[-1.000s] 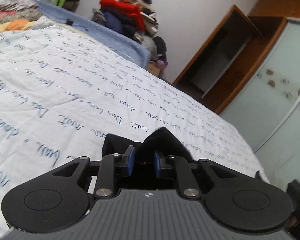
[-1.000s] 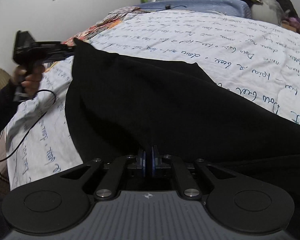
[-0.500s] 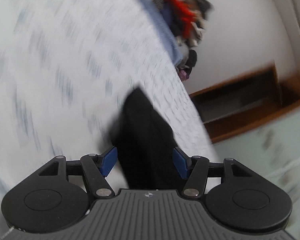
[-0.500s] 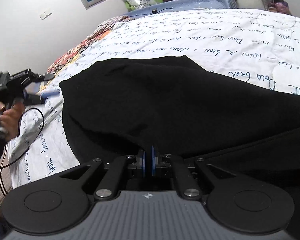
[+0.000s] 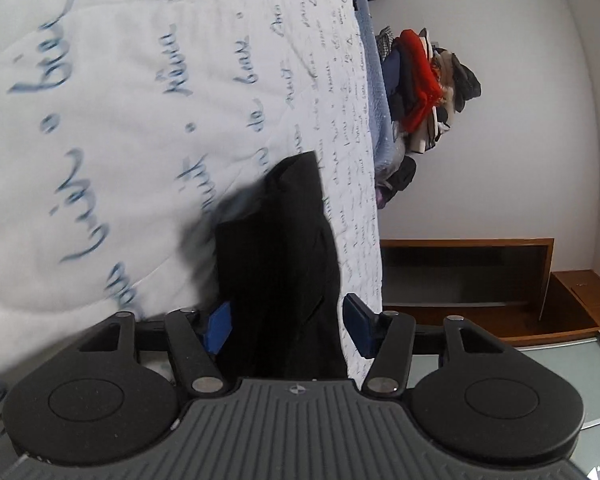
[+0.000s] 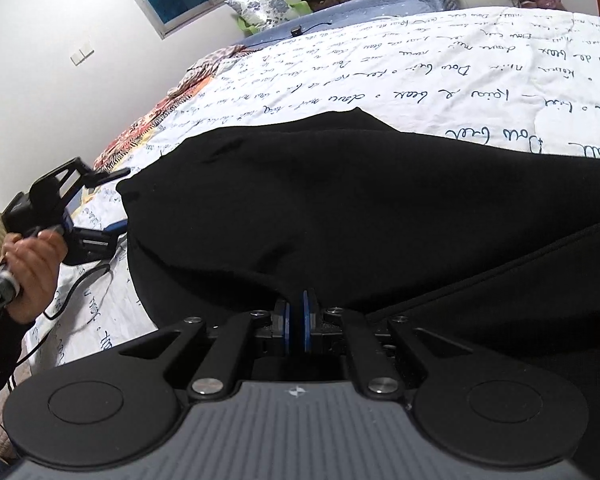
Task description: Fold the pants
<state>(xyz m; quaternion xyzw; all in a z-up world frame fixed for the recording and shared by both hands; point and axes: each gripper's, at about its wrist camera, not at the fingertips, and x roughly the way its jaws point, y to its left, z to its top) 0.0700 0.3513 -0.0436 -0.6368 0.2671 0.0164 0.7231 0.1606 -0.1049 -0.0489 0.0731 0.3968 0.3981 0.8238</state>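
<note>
Black pants (image 6: 340,200) lie spread on a white quilt with blue handwriting (image 6: 420,64). My right gripper (image 6: 296,312) is shut on a fold of the black pants at their near edge. In the left wrist view, rolled on its side, a strip of the pants (image 5: 284,240) runs between the blue pads (image 5: 220,320) of my left gripper (image 5: 288,324). Its jaws are closing but stand apart from the cloth. The right wrist view shows the left gripper (image 6: 126,198), held by a hand (image 6: 32,264), at the pants' left edge.
The quilt's edge (image 5: 374,240) drops off beside the pants, with a wooden cabinet (image 5: 460,276) beyond. A heap of clothes (image 5: 420,88) sits by the wall. A black cable (image 6: 80,292) trails over the quilt near the hand. A pillow (image 6: 260,4) lies under the window.
My left gripper has let go of the pants corner, opened, rolled onto its side and dropped lower. The lifted pants have sunk onto the quilt. The right gripper stays shut on them.
</note>
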